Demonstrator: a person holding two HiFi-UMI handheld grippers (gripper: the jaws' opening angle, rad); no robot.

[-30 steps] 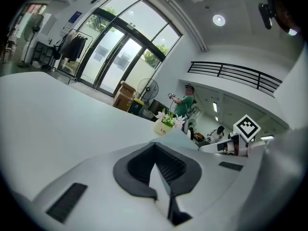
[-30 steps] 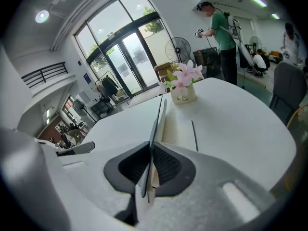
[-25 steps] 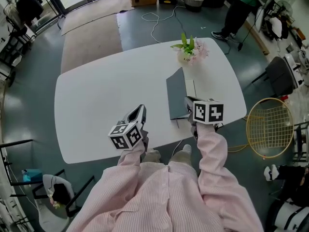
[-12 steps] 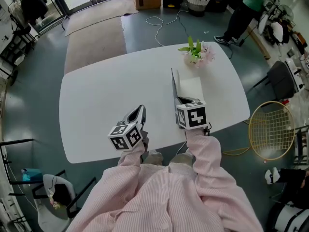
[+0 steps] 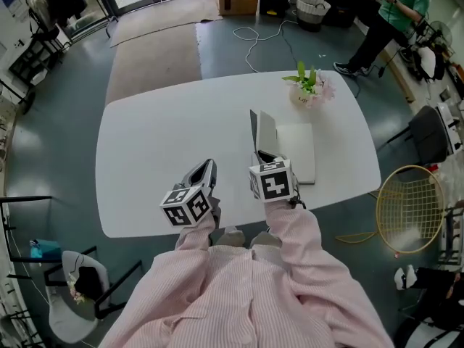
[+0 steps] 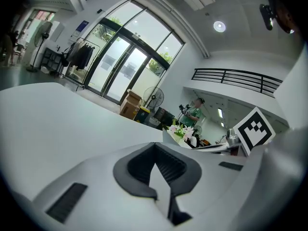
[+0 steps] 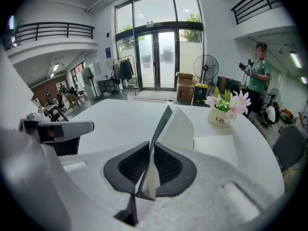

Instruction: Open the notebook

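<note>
Head view: the notebook [image 5: 293, 151] lies on the white surface [image 5: 159, 136] just nearer than the flower pot [image 5: 308, 93], its grey cover [image 5: 254, 133] stood upright by the right gripper [image 5: 263, 156] to swing it over. Left gripper view: the left gripper [image 6: 161, 182] idles further from the flower pot, jaws pressed together on nothing. Right gripper view: the jaws pinch the cover's edge yet are opening, likely to let it drop flat.

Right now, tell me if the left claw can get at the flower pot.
Probably not directly: the raised cover stands between the left claw and the pot across the table; it would have to go around.
</note>
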